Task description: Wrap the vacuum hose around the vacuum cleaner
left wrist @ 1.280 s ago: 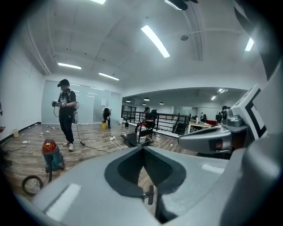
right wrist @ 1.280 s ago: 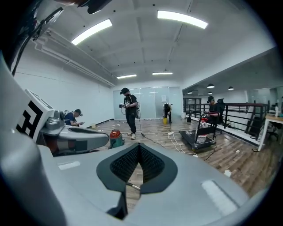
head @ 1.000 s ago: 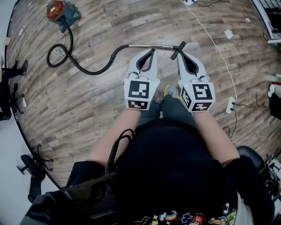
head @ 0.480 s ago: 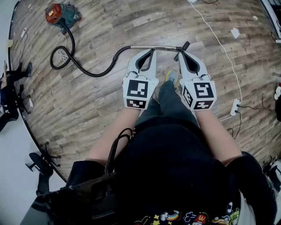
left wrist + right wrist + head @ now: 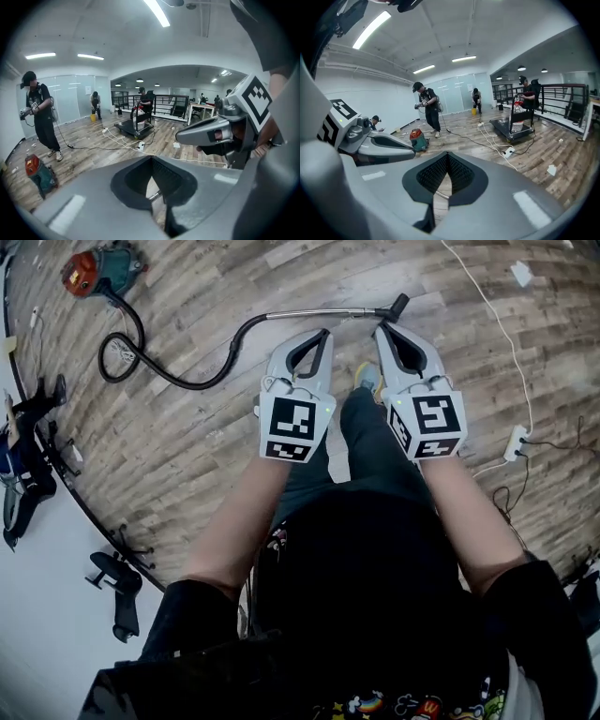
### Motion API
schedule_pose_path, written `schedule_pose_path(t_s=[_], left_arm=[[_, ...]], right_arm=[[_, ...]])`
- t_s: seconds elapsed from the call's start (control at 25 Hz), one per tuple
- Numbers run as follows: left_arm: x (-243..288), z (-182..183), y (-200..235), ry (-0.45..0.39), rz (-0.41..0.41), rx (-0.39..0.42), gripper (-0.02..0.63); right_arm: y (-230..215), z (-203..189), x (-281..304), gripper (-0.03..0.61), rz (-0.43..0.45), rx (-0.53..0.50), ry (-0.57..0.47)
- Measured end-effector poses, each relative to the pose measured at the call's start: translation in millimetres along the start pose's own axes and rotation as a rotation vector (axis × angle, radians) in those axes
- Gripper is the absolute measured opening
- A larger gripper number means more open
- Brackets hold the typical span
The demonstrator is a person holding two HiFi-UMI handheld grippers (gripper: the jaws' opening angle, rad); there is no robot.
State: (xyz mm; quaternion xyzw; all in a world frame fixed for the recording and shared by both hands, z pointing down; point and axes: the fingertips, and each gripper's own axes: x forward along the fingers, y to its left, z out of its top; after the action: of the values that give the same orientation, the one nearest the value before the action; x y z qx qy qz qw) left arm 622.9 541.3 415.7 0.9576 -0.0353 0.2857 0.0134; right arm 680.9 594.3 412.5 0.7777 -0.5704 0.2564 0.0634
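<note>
The red and teal vacuum cleaner (image 5: 92,271) stands on the wooden floor at the far left. Its black hose (image 5: 164,379) makes a loop, then runs right into a metal wand (image 5: 319,313) that ends in a black nozzle (image 5: 397,307). My left gripper (image 5: 324,334) and right gripper (image 5: 379,328) hang side by side above the floor, just short of the wand. Both are shut with nothing in them. The left gripper view shows the vacuum cleaner (image 5: 37,171) low on the left, and the right gripper view shows the vacuum cleaner (image 5: 417,138) left of centre.
A white cable (image 5: 497,324) runs down the right side to a power strip (image 5: 517,441). A paper scrap (image 5: 522,273) lies far right. Chair bases (image 5: 117,582) stand at the left edge. Several people (image 5: 425,108) and a cart (image 5: 516,124) are further off in the room.
The person has stepped forward, so both shut grippers are nearer the wand. The vacuum cleaner and hose have slid toward the upper left of the head view.
</note>
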Motion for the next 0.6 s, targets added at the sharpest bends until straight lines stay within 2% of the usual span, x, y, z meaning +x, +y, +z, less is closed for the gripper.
schedule_pose_path(t_s=[0.24,0.44,0.6], left_arm=[[71,-45,12,0.051,-0.069,0.008,0.002],[127,-99,16,0.103,-0.156,0.04,0.027],[170,-154,27,0.166,-0.19,0.05,0.054]], right_arm=[[-30,-56,51,0.025,-0.063,0.062,0.068],[-49,-114,92,0.025,-0.125,0.116,0.118],[-57,-156,132,0.025,-0.159,0.158,0.131]])
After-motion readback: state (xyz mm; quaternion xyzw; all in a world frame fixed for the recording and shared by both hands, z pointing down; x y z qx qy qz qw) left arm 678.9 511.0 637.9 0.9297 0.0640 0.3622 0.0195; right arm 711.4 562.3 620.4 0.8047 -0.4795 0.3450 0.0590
